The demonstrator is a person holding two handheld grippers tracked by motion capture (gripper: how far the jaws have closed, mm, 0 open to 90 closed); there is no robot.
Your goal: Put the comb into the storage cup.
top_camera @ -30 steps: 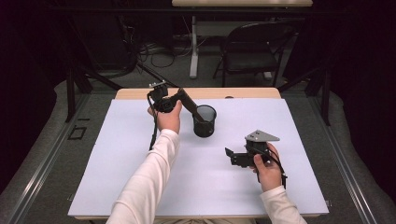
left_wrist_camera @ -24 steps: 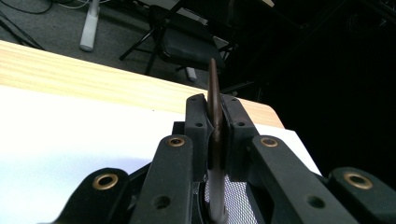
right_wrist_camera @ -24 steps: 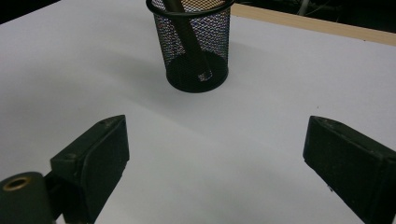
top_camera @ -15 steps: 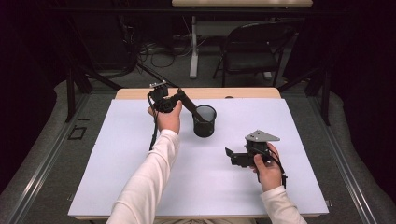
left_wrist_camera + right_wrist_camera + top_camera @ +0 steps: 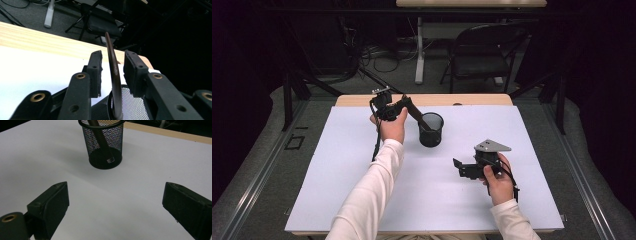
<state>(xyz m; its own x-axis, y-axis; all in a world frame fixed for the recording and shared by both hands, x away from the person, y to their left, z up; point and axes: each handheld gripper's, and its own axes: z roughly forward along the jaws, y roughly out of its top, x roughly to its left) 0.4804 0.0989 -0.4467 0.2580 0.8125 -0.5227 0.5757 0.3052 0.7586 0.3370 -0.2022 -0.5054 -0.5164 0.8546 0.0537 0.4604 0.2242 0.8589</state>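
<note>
A black mesh cup (image 5: 431, 131) stands on the white sheet near the table's middle. A dark slender stick (image 5: 417, 113) leans out of it toward the upper left. My left gripper (image 5: 404, 103) is held above the cup's left side, around the stick's upper end. In the left gripper view the stick (image 5: 113, 72) rises between the jaws of my left gripper (image 5: 113, 56) with a gap on each side. These jaws have just been opening. My right gripper (image 5: 458, 169) rests low at the right, open wide and empty. Its camera faces the cup (image 5: 103, 145).
The white sheet (image 5: 337, 175) covers most of the wooden table (image 5: 362, 100). A dark chair (image 5: 482, 52) and cables lie on the floor beyond the far edge. The left gripper's cable hangs down beside the left forearm (image 5: 375, 145).
</note>
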